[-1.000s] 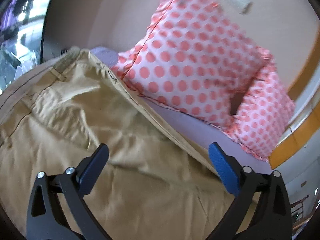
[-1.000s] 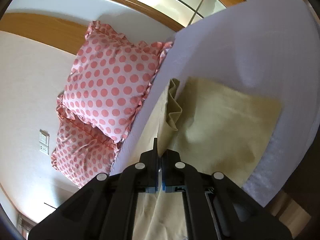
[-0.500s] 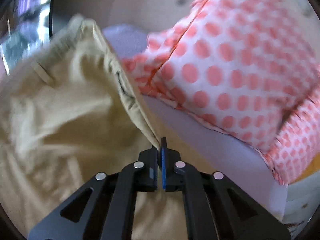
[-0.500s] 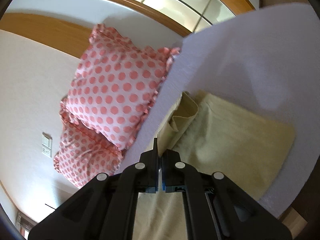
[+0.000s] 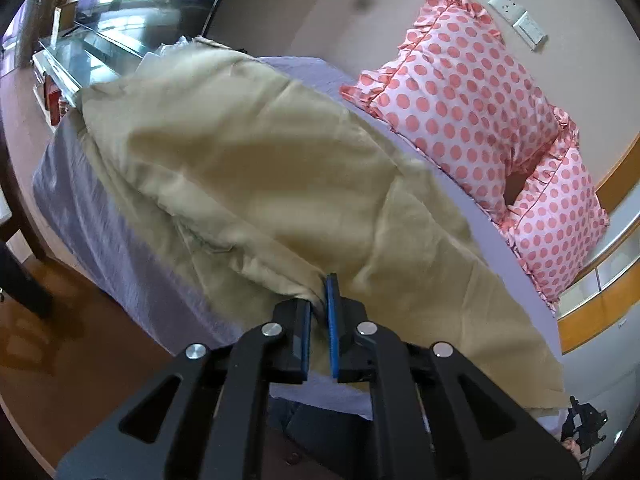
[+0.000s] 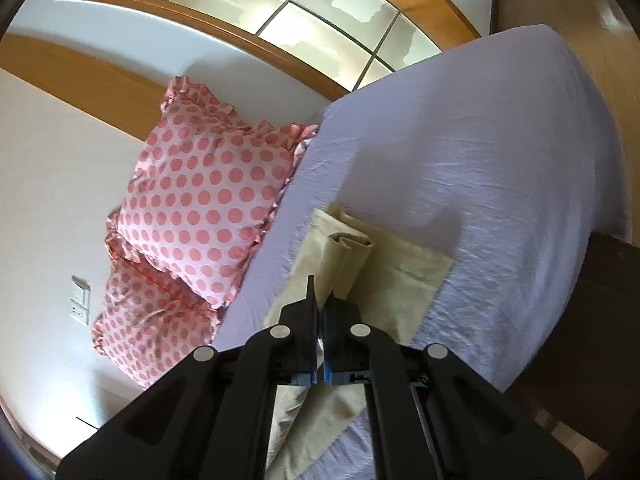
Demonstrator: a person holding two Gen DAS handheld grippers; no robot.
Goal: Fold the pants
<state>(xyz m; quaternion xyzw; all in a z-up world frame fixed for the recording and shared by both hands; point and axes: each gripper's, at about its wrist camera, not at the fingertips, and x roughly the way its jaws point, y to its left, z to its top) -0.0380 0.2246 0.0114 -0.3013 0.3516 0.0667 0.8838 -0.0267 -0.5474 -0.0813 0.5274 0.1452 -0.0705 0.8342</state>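
Tan pants (image 5: 256, 168) lie spread across a lavender-sheeted bed (image 5: 100, 232). My left gripper (image 5: 320, 300) is shut on a bunched edge of the pants near the bed's front edge, lifting a ridge of cloth. In the right wrist view the pants (image 6: 400, 276) lie flat on the bed (image 6: 480, 152), and my right gripper (image 6: 320, 300) is shut on a fold of the pants that rises from the fingers as a rolled flap.
Two pink polka-dot pillows (image 5: 460, 92) lean on the wall at the head of the bed; they also show in the right wrist view (image 6: 200, 208). A glass-topped cabinet (image 5: 80, 52) stands beyond the bed. Wood floor (image 5: 60, 340) lies beside the bed.
My left gripper was open over the pants, then shut on their edge and pulled back toward the bed's front. My right gripper stayed shut on its fold and drew it along.
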